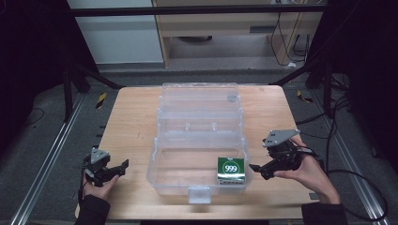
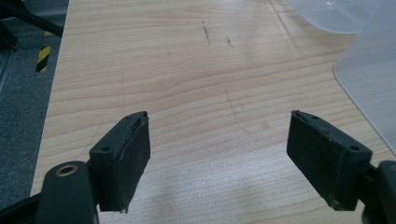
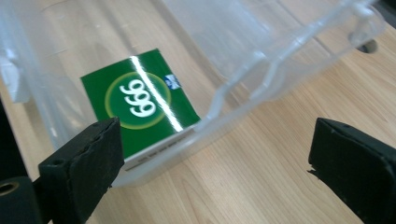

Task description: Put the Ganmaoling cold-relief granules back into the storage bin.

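Note:
A clear plastic box [image 1: 162,161] stands open in the middle of the wooden table [image 1: 131,126], its lid [image 1: 199,98] laid back. Inside, in the near right corner, lies a green packet marked 999 [image 1: 231,169] [image 3: 140,105]. My right gripper [image 1: 257,169] [image 3: 212,161] hovers just outside the box's right wall, jaws wide apart, nothing between them. My left gripper [image 1: 123,166] [image 2: 217,154] rests low over bare wood left of the box, also open and holding nothing. The box's corner [image 2: 369,84] shows at the right of the left gripper view.
A white latch [image 1: 199,194] sticks out from the box's front wall near the table's front edge. Bare wood lies on both sides of the box. Metal rails [image 1: 51,154] run along the floor on each side, and cables [image 1: 347,173] trail at the right.

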### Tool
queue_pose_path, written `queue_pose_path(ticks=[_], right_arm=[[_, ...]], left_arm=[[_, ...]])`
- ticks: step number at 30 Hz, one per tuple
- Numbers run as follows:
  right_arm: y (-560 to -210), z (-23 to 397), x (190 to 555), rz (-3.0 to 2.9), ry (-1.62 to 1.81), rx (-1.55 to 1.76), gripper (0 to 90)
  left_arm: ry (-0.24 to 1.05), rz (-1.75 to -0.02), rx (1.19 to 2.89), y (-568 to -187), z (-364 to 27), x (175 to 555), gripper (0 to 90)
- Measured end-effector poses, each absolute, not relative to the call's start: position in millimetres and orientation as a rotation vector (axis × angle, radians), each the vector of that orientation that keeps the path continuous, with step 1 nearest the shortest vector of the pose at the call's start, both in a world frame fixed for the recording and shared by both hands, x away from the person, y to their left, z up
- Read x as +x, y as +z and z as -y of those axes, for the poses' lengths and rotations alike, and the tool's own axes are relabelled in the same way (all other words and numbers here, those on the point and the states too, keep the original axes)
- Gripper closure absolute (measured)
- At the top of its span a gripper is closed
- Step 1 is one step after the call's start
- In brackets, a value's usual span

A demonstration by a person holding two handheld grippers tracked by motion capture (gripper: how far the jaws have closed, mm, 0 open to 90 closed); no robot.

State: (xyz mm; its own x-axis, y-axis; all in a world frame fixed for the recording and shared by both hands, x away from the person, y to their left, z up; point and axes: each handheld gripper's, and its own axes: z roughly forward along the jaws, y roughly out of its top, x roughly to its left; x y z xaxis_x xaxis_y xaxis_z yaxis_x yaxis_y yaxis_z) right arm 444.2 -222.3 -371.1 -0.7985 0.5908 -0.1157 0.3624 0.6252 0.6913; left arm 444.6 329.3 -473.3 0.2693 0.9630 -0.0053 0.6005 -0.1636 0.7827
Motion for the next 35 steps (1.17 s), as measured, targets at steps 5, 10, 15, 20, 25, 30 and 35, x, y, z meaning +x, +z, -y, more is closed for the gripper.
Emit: queue_pose_path(ticks=[5, 10, 15, 20, 25, 30, 35], right_arm=[[-381.5, 235.1, 442.4, -2.438, 1.008, 0.873, 2.1], [-392.9, 245.5, 442.1, -2.32, 1.06, 1.001, 2.2], [-404.8, 258.7, 445.5, -2.174, 1.068, 1.156, 2.1], [-417.2, 271.0, 447.4, -2.031, 1.112, 1.264, 2.2], [-435.4, 281.2, 449.0, -1.968, 1.115, 1.344, 2.2], [-456.6, 287.5, 452.8, -1.952, 1.089, 1.381, 2.2], [-470.2, 294.1, 455.8, -1.935, 1.073, 1.425, 2.2]], left_arm=[[0.678, -1.415, 1.858, -473.1, -329.5, 444.3, 20.9], [0.677, -1.414, 1.859, -473.1, -329.7, 444.3, 21.1], [0.675, -1.413, 1.86, -473.1, -329.6, 444.2, 21.6], [0.671, -1.41, 1.863, -473.4, -329.2, 444.2, 22.8], [0.668, -1.411, 1.867, -474.0, -329.2, 444.8, 23.9], [0.67, -1.412, 1.872, -474.4, -327.9, 444.3, 25.3], [0.67, -1.414, 1.882, -475.9, -327.4, 445.3, 26.0]])
